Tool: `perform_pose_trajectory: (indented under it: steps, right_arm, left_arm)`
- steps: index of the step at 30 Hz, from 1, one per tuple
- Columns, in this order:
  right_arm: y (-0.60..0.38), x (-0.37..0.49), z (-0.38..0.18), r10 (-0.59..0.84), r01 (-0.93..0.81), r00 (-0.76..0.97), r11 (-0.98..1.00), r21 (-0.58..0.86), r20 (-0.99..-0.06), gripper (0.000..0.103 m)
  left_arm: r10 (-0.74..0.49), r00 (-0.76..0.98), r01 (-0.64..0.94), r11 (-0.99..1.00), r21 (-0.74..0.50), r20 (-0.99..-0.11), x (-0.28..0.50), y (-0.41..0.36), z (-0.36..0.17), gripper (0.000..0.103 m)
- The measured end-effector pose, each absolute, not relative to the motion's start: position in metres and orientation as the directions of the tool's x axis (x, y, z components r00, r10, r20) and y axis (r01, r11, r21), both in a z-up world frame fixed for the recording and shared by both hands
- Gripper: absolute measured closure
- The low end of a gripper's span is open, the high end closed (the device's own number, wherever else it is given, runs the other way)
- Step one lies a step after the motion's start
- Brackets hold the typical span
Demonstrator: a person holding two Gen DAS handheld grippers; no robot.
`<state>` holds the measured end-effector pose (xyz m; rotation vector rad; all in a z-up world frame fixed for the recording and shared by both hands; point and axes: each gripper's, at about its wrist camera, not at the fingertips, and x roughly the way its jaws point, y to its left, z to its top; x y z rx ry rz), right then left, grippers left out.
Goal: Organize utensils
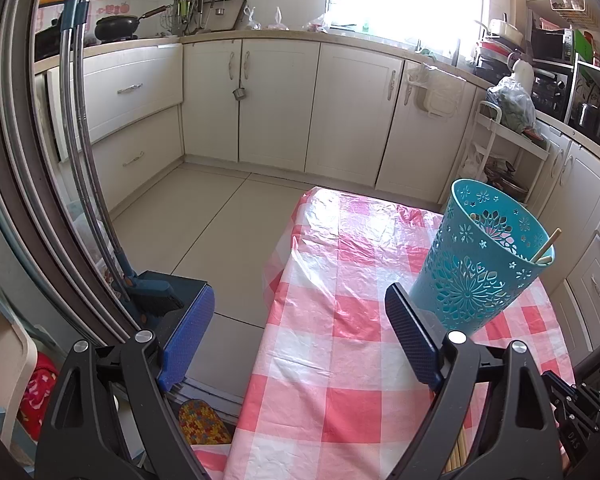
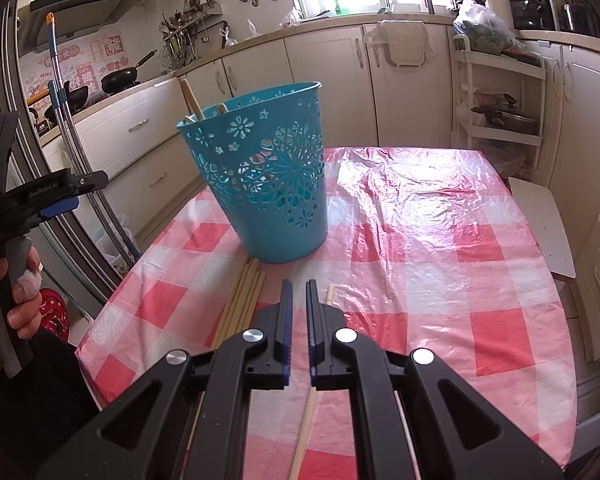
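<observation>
Left hand-held gripper jaws wide apart, empty, held above desk edge; turquoise cutout bin upright on checked cloth, wooden utensils sticking out of rim; loose chopstick bundle flat on desk touching bin base; right hand-held gripper jaws nearly together with narrow gap, nothing visibly pinched; single chopstick lying beneath it.

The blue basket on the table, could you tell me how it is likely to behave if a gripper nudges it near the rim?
The blue basket probably tips easily: it is tall and narrower at the base. Its cut-out walls suggest thin, light plastic. It might also slide on the glossy tablecloth.
</observation>
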<state>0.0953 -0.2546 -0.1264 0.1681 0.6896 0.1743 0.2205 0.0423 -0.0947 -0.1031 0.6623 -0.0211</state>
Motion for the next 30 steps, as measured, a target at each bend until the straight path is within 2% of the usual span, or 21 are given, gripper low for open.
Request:
perform_pose_trajectory:
  steps: [30]
  right_arm:
    - [-0.256,0.0944,-0.1243,0.213,-0.1,0.764,0.972,0.214,-0.609,0.096]
  left_arm:
    - [-0.053,0.789,-0.013,0.995,-0.102,-0.612,0.2205,0.0428,-0.0947,0.019]
